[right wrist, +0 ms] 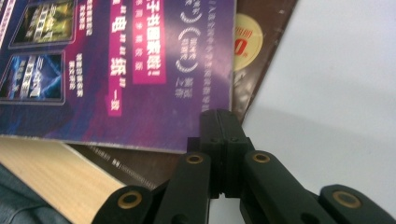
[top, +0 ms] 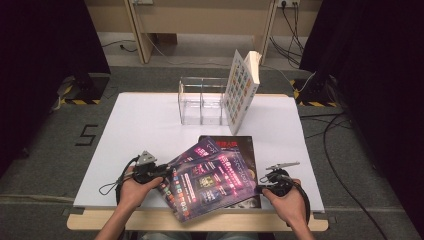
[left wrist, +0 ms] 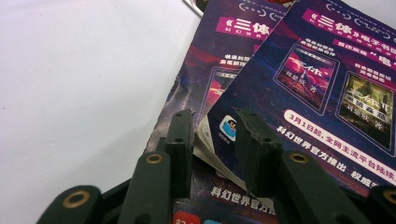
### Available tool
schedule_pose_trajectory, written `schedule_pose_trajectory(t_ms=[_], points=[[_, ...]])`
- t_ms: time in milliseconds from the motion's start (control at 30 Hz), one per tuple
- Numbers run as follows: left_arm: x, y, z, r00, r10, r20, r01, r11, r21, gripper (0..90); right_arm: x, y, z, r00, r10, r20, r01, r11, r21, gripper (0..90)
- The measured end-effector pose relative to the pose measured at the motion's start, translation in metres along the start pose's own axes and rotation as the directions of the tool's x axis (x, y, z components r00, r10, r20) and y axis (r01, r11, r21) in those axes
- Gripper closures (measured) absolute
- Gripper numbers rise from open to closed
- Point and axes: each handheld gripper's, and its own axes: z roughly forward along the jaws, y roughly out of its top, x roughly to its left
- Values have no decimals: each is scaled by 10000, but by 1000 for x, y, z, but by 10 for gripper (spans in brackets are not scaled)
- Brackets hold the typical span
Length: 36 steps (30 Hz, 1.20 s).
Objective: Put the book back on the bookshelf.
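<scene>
Two purple magazines overlap near the front of the white board (top: 145,125). The upper purple magazine (top: 210,182) (left wrist: 327,93) lies askew over the lower one (top: 200,150) (left wrist: 224,51). Both rest on a dark brown magazine (top: 235,142) (right wrist: 261,51). My left gripper (top: 166,171) (left wrist: 212,121) is at the upper magazine's left edge, shut on its fanned pages, one jaw over the cover. My right gripper (top: 262,186) (right wrist: 223,114) is shut with nothing in it. Its tips sit by the near right corner of the upper purple magazine (right wrist: 116,70), above the brown one.
A clear acrylic organizer (top: 200,105) stands at the back of the board, and a thick book (top: 240,92) leans upright against its right end. The table's wooden front edge (top: 150,220) (right wrist: 46,172) runs just behind both hands. Cables lie on the floor at right.
</scene>
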Motion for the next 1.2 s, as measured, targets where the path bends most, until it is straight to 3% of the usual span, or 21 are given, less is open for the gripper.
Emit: schedule_pose_trajectory(t_ms=[367,667,700,767,1067,1200], points=[[0,0,0,10000,-4,-4,4,10000,28,671,4,-12,0,9998,-205,8,204,9990,405,900],[0,0,-1,10000,-22,16,22,10000,81,678,6,-10,1,9987,-408,293,405,9991,126,900],[0,0,-2,10000,-28,29,28,10000,85,679,8,-10,1,9993,-181,313,176,9997,156,900],[0,-1,-2,9999,-138,81,137,9999,70,679,7,-9,1,9983,-463,354,459,9989,131,900],[0,-1,-1,9999,-145,66,144,9999,67,679,10,-14,-1,9983,-493,305,474,9970,611,900],[0,-1,-1,9999,-138,67,137,9999,74,679,10,-14,0,9974,-611,382,589,9968,545,900]])
